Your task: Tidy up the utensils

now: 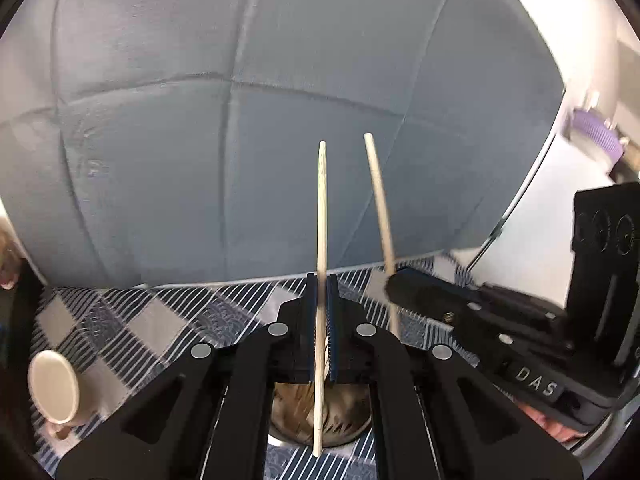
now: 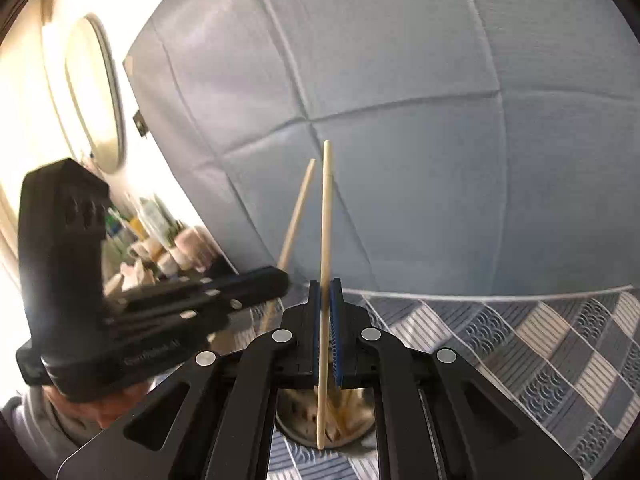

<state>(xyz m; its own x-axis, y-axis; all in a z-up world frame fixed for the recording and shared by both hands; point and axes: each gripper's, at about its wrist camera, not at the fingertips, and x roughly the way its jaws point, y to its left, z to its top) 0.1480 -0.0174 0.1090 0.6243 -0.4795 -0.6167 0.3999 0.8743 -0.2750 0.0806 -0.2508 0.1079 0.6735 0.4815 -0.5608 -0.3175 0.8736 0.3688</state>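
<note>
My left gripper (image 1: 321, 280) is shut on a pale wooden chopstick (image 1: 322, 200), which stands upright between its blue pads. Under its jaws stands a round metal holder (image 1: 344, 412) with more chopsticks inside. To the right, my right gripper (image 1: 394, 284) grips a second chopstick (image 1: 380, 200). In the right wrist view the right gripper (image 2: 325, 284) is shut on its own chopstick (image 2: 326, 220) above the same metal holder (image 2: 348, 412). The left gripper (image 2: 280, 276) reaches in from the left with the other chopstick (image 2: 298, 208). The two chopsticks stand close together, tips apart.
A checked blue and white tablecloth (image 1: 120, 320) covers the table. A cream cup (image 1: 54, 386) lies on its side at the left. A blue padded panel (image 1: 240, 120) rises behind the table. Bottles and jars (image 2: 160, 240) crowd a shelf at the far left.
</note>
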